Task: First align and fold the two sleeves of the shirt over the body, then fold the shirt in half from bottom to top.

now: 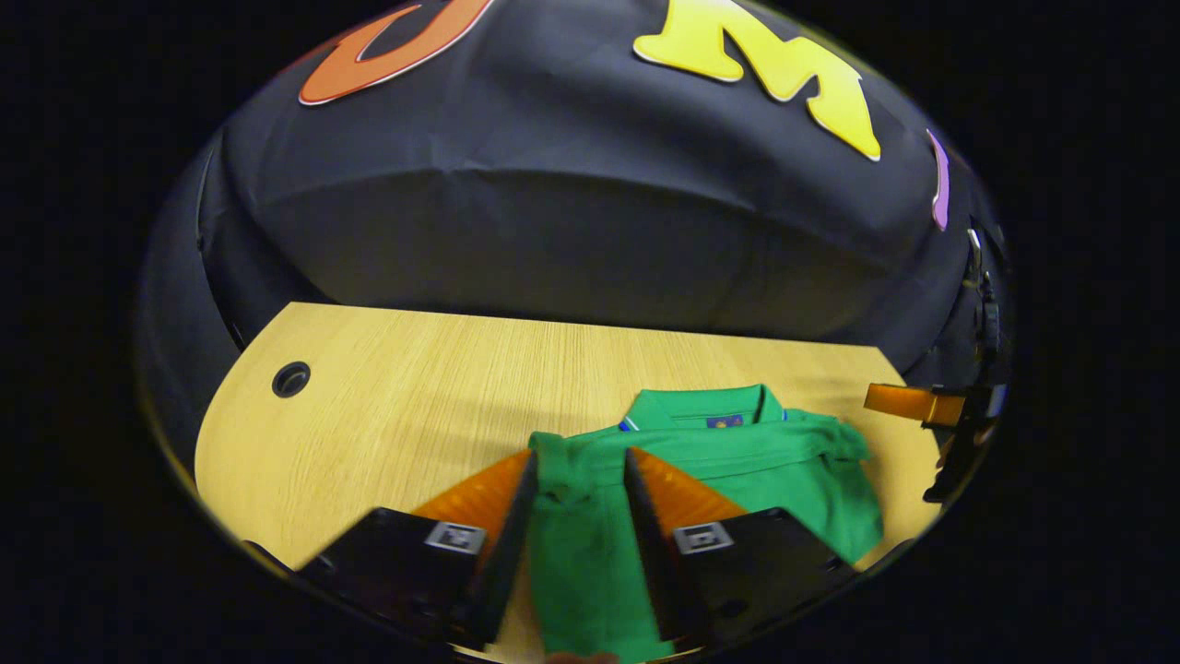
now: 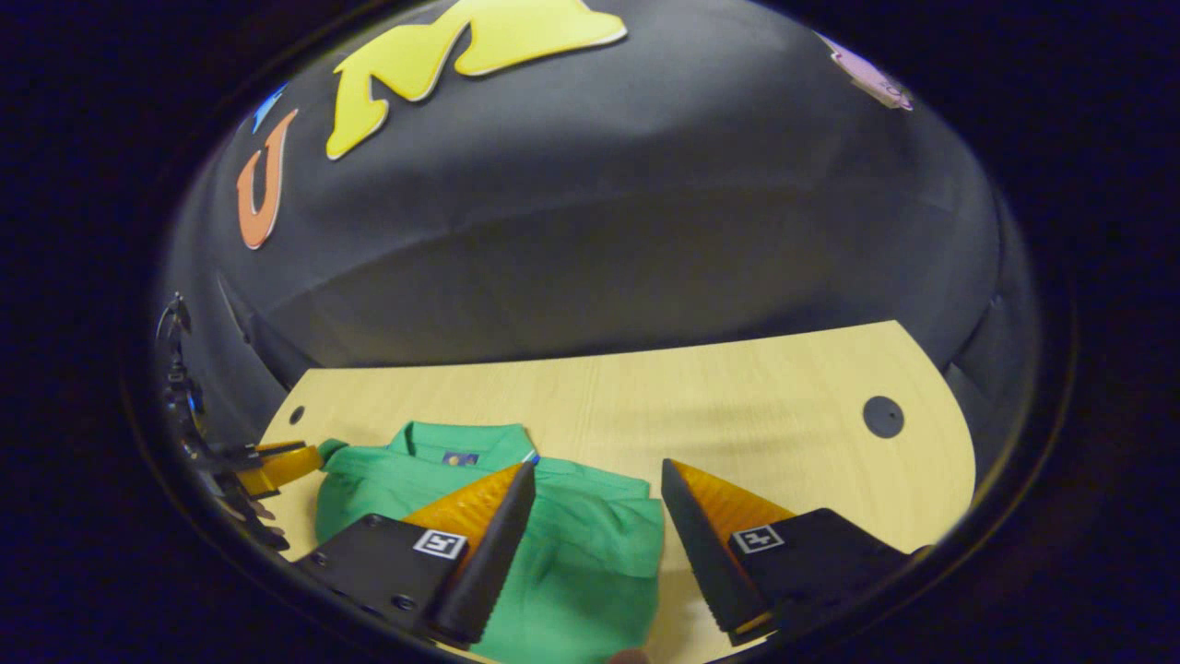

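A green polo shirt (image 1: 737, 466) lies flat on the wooden table (image 1: 415, 406), collar (image 1: 705, 410) at the far side. My left gripper (image 1: 581, 456) is open over the shirt's left side, with green cloth and a bunched sleeve fold (image 1: 553, 461) showing between its fingers. In the right gripper view the shirt (image 2: 562, 544) lies low and left. My right gripper (image 2: 597, 468) stands open above its right edge, one finger over the cloth and the other over bare table. The right gripper (image 1: 913, 403) also shows at the far right, the left gripper (image 2: 281, 466) by the shirt's left shoulder.
The booth's black cloth wall rises behind the table's far edge. A round cable hole (image 1: 291, 379) sits in the table's far left corner, and another hole (image 2: 883, 417) at the far right. Bare wood lies on both sides of the shirt.
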Tool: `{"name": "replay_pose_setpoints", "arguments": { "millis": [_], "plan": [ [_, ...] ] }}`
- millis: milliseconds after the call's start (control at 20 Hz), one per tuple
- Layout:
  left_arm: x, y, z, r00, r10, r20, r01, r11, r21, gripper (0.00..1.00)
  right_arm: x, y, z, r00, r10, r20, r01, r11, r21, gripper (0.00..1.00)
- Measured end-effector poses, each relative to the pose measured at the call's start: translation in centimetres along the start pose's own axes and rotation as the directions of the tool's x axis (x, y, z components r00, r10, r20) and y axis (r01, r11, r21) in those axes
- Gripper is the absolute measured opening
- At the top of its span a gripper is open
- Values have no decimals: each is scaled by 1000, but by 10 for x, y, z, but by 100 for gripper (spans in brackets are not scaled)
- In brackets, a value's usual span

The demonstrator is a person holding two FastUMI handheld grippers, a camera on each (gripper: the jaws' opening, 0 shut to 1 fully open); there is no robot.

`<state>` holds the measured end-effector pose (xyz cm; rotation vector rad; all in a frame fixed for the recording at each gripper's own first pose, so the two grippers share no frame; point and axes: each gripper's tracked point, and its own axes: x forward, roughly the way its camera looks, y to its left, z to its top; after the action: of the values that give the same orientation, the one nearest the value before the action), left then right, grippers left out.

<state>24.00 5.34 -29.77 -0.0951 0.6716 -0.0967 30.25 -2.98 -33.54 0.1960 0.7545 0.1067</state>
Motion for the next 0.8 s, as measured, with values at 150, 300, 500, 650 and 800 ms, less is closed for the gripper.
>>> {"name": "replay_pose_setpoints", "arguments": {
  "millis": [150,300,500,650,800],
  "plan": [
    [-32,-6,22,998,1,67,0,1000,-17,100,-36,-4,14,995,-62,74,67,995,-69,84],
    [-87,-19,61,985,5,174,-7,1000,14,100,-97,13,52,972,-86,217,107,990,-89,91],
    [-186,-49,108,942,16,335,-47,995,85,100,-203,48,81,915,-102,390,152,983,-99,96],
    [-255,-80,120,910,-25,415,-21,994,104,98,-280,81,77,888,-62,455,140,980,-140,96],
    [-318,-104,116,885,-53,462,-1,993,116,98,-345,102,70,860,-26,510,133,976,-175,93]
  ]
}}
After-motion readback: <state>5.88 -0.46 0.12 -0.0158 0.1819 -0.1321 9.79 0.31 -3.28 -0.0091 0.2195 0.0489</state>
